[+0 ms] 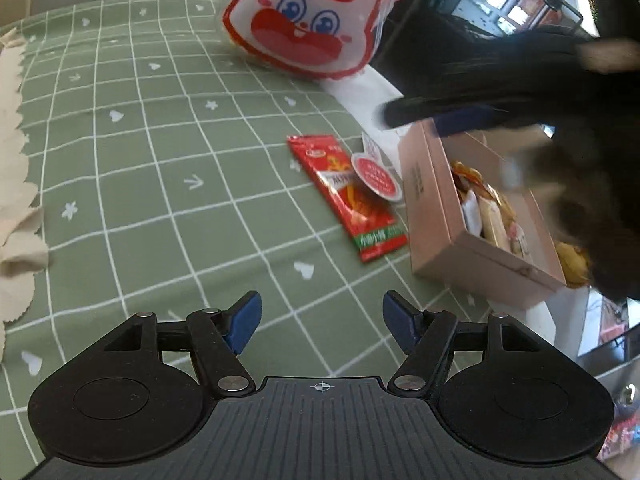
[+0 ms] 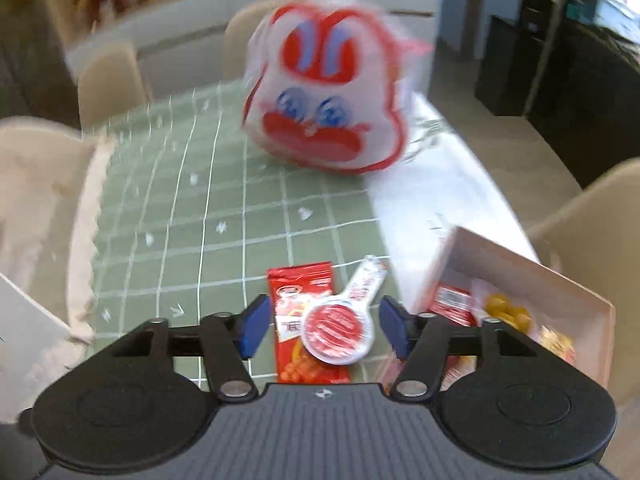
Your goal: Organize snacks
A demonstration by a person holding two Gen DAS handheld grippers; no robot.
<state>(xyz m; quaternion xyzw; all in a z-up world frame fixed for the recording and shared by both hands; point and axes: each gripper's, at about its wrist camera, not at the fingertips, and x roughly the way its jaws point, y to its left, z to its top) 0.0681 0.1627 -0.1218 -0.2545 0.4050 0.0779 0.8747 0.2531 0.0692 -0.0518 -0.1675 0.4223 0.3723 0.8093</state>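
A red snack packet (image 1: 346, 196) lies on the green checked tablecloth (image 1: 160, 160), with a round red-and-white lollipop (image 1: 376, 178) resting on its right side. To their right stands an open pink box (image 1: 432, 200) holding several wrapped snacks. My left gripper (image 1: 322, 322) is open and empty, hovering above the cloth short of the packet. My right gripper (image 2: 320, 326) is open, its fingers on either side of the lollipop (image 2: 338, 330) and packet (image 2: 298, 292), above them. The pink box (image 2: 516, 268) is to its right. The right gripper shows blurred and dark in the left wrist view (image 1: 520, 120) over the box.
A large white and red rabbit-face bag (image 1: 308, 20) stands at the far side of the table, also in the right wrist view (image 2: 328, 96). Beige cloth (image 1: 16, 160) lies along the left edge. Beige chairs (image 2: 108, 80) surround the table. The bare white table edge (image 2: 440, 196) runs on the right.
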